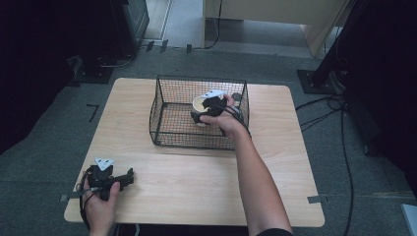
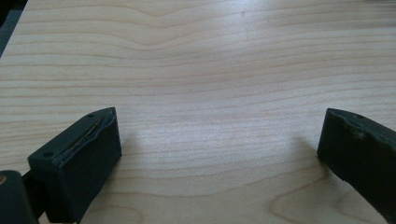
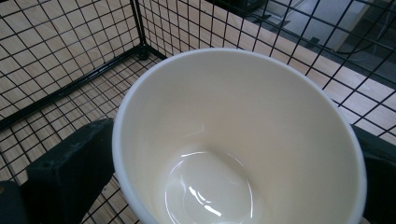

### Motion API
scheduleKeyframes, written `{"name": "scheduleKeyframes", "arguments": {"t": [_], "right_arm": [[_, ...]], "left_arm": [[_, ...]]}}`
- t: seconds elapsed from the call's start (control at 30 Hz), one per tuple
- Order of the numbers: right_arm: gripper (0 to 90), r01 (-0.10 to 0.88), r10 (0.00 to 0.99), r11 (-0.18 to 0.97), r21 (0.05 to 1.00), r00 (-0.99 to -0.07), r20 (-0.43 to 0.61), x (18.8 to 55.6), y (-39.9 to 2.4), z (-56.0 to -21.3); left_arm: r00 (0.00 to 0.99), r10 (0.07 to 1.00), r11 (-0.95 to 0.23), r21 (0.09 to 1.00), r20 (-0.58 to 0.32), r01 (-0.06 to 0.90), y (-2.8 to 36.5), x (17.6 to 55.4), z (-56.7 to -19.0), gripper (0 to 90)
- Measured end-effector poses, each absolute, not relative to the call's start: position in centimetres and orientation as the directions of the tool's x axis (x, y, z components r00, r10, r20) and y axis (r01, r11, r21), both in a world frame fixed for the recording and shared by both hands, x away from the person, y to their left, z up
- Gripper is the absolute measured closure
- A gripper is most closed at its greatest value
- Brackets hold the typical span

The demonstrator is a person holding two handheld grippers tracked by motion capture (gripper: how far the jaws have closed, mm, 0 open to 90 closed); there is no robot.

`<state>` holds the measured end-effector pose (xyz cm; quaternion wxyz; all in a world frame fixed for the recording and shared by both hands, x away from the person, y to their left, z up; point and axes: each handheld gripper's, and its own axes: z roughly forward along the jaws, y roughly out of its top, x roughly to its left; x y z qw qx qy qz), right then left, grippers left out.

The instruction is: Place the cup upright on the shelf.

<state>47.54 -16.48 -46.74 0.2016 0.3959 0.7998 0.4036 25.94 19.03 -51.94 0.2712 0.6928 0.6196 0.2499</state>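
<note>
1. Grey floor (image 1: 44, 147) lies all around a light wooden table (image 1: 206, 182), and black cables (image 1: 344, 142) run over the floor at 3 o'clock.
2. Dark stands and a pale wooden piece of furniture (image 1: 275, 14) sit past the far edge at 12 o'clock.
3. No writing or labels can be read on anything.
4. A black wire basket (image 1: 167, 110) stands on the far half of the table, a bit toward 12 o'clock from the middle.
5. The right claw (image 1: 209, 110) reaches down into the basket, held by the person's right hand (image 1: 226, 120).
6. In the right gripper view, a cream cup (image 3: 238, 135) sits between the two black jaws, which press on its sides; the claw is clamped on the cup.
7. The cup is shiny and bare inside, and it is in the basket, near the side at 3 o'clock.
8. The left claw (image 1: 129, 176) rests low by the near corner at 7 o'clock, held by the left hand (image 1: 101, 206).
9. In the left gripper view its jaws stand wide apart with just bare wood between them.
10. The near half of the table, from 5 to 8 o'clock, is bare wood with lots of room.
</note>
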Motion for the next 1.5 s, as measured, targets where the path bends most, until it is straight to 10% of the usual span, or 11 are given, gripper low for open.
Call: {"name": "scheduleKeyframes", "arguments": {"t": [1.5], "right_arm": [[0.0,0.288,0.790,0.207,0.935,-0.612,0.014,38.6,-17.4,-36.8]], "left_arm": [[0.105,0.994,-0.082,0.687,0.009,0.722,19.0,25.9,-52.0,0.0]]}}
